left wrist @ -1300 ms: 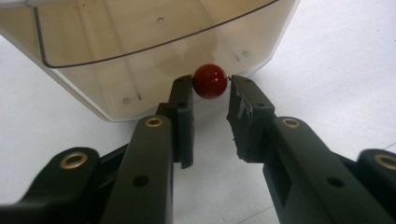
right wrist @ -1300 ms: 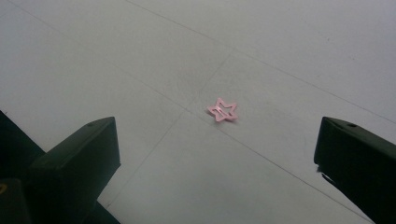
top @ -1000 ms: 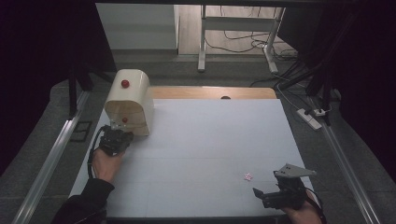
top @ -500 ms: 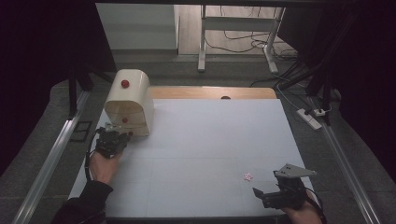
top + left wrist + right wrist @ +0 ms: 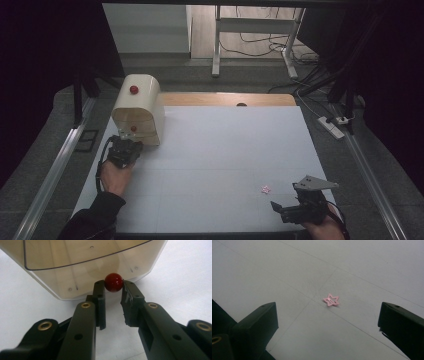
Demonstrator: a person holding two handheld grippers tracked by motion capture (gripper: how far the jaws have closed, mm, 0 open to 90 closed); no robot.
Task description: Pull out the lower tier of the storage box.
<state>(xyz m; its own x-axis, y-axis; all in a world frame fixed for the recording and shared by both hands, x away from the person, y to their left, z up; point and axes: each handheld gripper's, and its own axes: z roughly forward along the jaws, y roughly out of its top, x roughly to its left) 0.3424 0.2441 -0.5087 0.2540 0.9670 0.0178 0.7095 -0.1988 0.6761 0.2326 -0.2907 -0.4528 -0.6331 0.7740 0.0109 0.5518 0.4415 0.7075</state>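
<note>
1. The left gripper (image 5: 126, 145) sits at the near-left part of the white table (image 5: 225, 150), right up against the front of a cream, dome-topped box (image 5: 137, 107).
2. In the left gripper view, its two black jaws are clenched on a small red knob (image 5: 113, 282) at the lower edge of the box's translucent front flap (image 5: 85, 262); both pads touch the ball, one on each side.
3. From above, the same knob shows as a red dot low on the box front (image 5: 133, 128), just ahead of the gripper, and a second red knob (image 5: 134, 89) sits on the top of the box.
4. The box stands near the table's far-left corner, with its front facing the person's left hand (image 5: 115, 177).
5. The right gripper (image 5: 292, 210) rests at the near-right edge of the table, well apart from the box.
6. Its jaws stand wide and released, with nothing between the pads.
7. A small pink star-shaped clip (image 5: 331, 300) lies flat on the table just ahead of those jaws, touching neither; from above it is just beside the right gripper (image 5: 265, 189).
</note>
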